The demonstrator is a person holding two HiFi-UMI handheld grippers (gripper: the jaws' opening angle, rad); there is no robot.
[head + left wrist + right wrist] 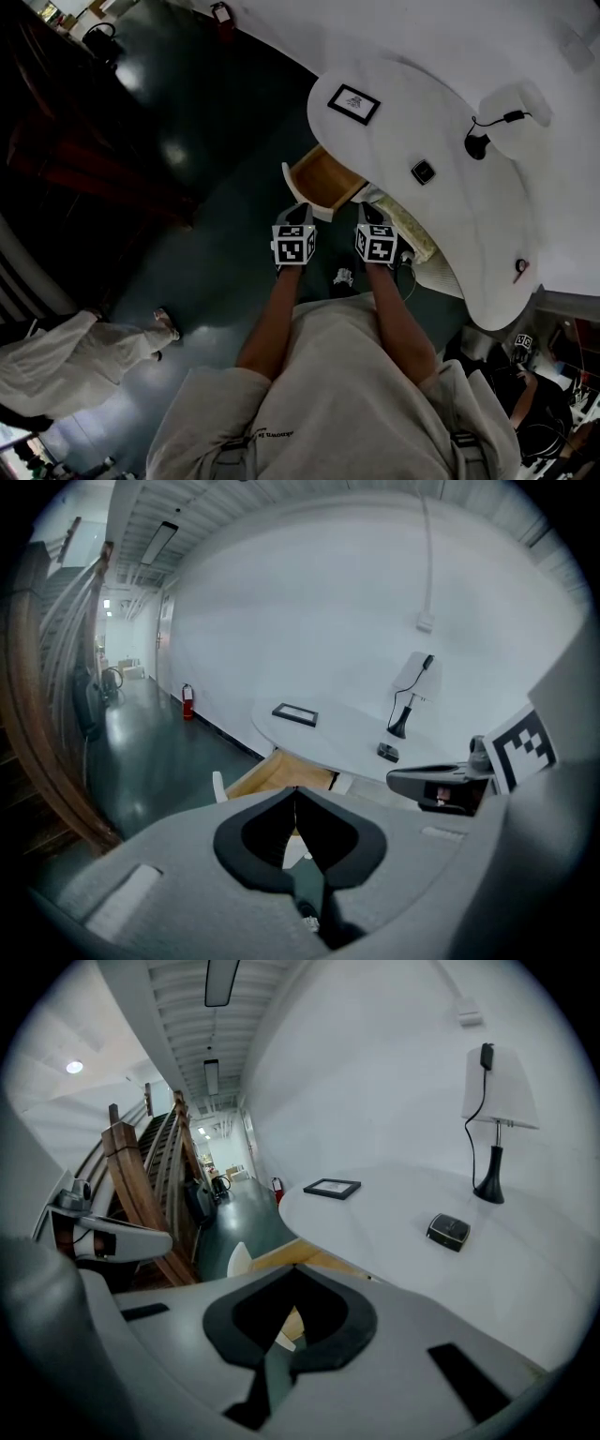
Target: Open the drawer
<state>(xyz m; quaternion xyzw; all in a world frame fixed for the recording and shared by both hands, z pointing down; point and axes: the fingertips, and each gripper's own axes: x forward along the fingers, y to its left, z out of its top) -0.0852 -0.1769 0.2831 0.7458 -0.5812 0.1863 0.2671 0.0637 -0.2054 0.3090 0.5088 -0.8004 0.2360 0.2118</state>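
drawer out from under the table, both grippers just short of it, empty

drawer juts from the white table edge, at 12 o'clock of the left gripper and 11 o'clock of the right gripper. pale raw-wood inside, smooth rounded white front. both jaw pairs are pressed together on nothing and aim down at the drawer front, probably because the pull looks done. tabletop is glossy and curved; flat black picture frame at 12 o'clock of the drawer, small black box at its 3 o'clock.
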